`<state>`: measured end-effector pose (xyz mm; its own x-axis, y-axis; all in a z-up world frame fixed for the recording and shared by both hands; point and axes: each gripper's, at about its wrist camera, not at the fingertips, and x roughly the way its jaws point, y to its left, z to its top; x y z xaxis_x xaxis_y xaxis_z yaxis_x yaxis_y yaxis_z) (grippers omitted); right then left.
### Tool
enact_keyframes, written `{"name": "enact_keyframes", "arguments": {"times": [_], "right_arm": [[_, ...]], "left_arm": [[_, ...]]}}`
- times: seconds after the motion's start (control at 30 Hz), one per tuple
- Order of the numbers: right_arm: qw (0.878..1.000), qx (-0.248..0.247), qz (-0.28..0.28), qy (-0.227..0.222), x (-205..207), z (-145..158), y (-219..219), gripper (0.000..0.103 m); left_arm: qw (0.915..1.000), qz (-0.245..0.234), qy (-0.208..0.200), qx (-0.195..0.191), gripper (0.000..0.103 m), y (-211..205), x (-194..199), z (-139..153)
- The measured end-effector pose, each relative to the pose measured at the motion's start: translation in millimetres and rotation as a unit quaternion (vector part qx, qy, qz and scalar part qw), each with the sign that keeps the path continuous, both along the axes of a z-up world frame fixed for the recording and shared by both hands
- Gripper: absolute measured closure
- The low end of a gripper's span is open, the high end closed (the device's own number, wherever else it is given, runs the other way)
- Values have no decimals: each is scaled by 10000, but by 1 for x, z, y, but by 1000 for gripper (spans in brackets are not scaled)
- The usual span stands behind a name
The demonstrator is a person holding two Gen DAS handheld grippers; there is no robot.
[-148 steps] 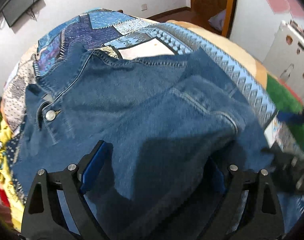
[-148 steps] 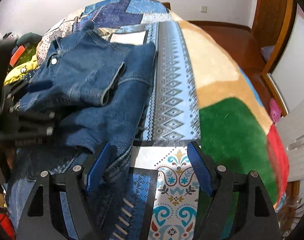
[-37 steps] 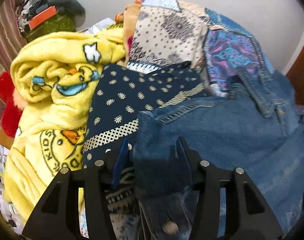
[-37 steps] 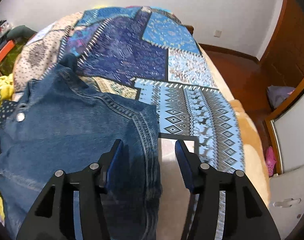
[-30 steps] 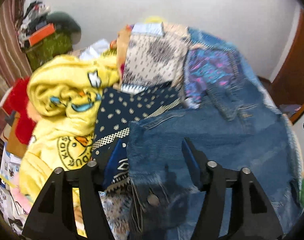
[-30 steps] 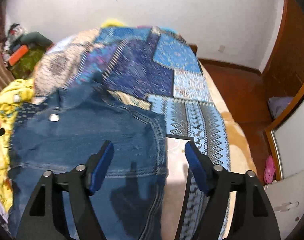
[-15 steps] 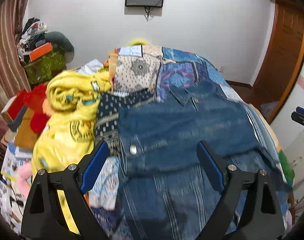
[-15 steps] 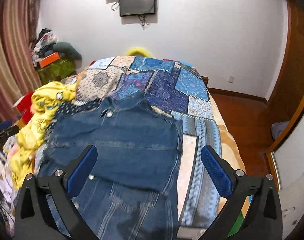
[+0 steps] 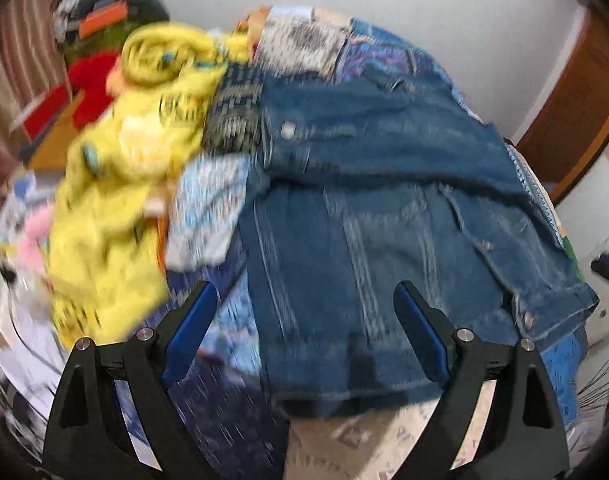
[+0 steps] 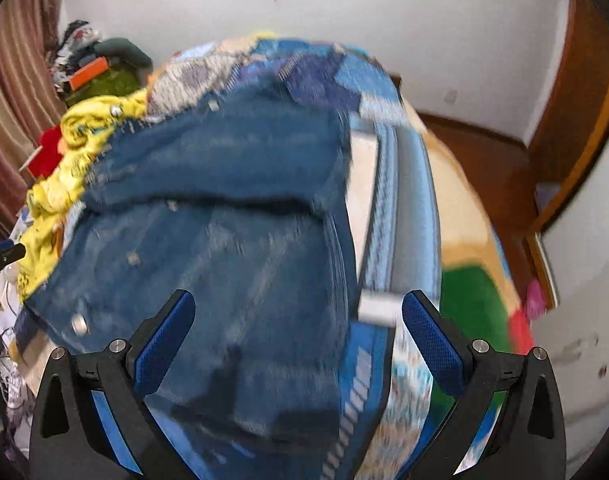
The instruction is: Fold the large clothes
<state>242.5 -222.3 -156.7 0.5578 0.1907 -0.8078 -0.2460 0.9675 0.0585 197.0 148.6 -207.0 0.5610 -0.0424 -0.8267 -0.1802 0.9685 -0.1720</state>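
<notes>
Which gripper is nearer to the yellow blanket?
Left. The left gripper has the yellow blanket just beyond its left finger; the right gripper hangs over the denim jacket, farther away.

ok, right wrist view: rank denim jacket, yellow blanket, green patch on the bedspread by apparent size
1. Denim jacket, clearly largest.
2. Yellow blanket.
3. Green patch.
The last two look close in size, and fisheye distortion leaves their order unsure.

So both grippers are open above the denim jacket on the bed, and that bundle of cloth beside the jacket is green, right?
Not quite: the bundle beside the denim jacket is yellow, not green, as the left wrist view shows. The rest holds: the left gripper and right gripper are both open above the jacket on the bed.
</notes>
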Motion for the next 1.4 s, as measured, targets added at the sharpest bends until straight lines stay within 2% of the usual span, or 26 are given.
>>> {"name": "enact_keyframes", "arguments": {"times": [0.13, 0.3, 0.37, 0.43, 0.47, 0.57, 0.63, 0.67, 0.7, 0.77, 0.87, 0.93, 0.97, 1.03, 1.2, 1.4], "right_arm": [[9986, 266, -215, 396, -13, -21, -17, 0], [9919, 880, -553, 728, -19, -34, -41, 0], [9885, 1097, -680, 794, -20, -36, -48, 1], [9866, 1187, -743, 832, -20, -39, -51, 2], [9864, 1209, -744, 826, -21, -40, -51, 7], [9848, 1386, -635, 837, -24, -40, -48, 22], [9831, 1532, -539, 847, -25, -41, -46, 34], [9816, 1623, -508, 870, -26, -41, -46, 43], [9793, 1736, -503, 912, -26, -43, -46, 52], [9702, 2101, -541, 1076, -26, -47, -44, 63], [9717, 2052, -564, 1025, -28, -45, -39, 67], [9733, 2006, -543, 972, -27, -42, -37, 74], [9741, 1996, -514, 934, -25, -40, -37, 83], [9742, 2027, -427, 900, -20, -36, -37, 90], [9773, 2042, -105, 547, 0, -13, -30, 91], [9813, 1887, 386, 10, 40, 20, -8, 92]], "left_arm": [[9975, 276, 309, -573, 13, 3, -16, -31], [9927, 771, 424, -821, 16, 10, -28, -50], [9902, 863, 377, -1030, 24, 13, -32, -53], [9888, 850, 320, -1186, 39, 14, -34, -53], [9883, 793, 256, -1279, 43, 13, -34, -52], [9908, 676, 197, -1158, 51, 8, -33, -48], [9931, 586, 192, -999, 63, 3, -32, -45], [9937, 551, 178, -964, 66, 3, -33, -44], [9940, 530, 160, -947, 69, 2, -33, -43], [9941, 484, 113, -960, 74, 3, -35, -41], [9943, 467, 53, -962, 81, 3, -37, -37], [9948, 453, 9, -914, 86, 3, -37, -35], [9949, 446, -27, -900, 87, 3, -36, -33], [9947, 450, -134, -910, 90, 4, -33, -26], [9939, 315, -683, -804, 92, 6, -15, 13], [9891, 113, -1292, -699, 93, 11, 31, 62]]}}
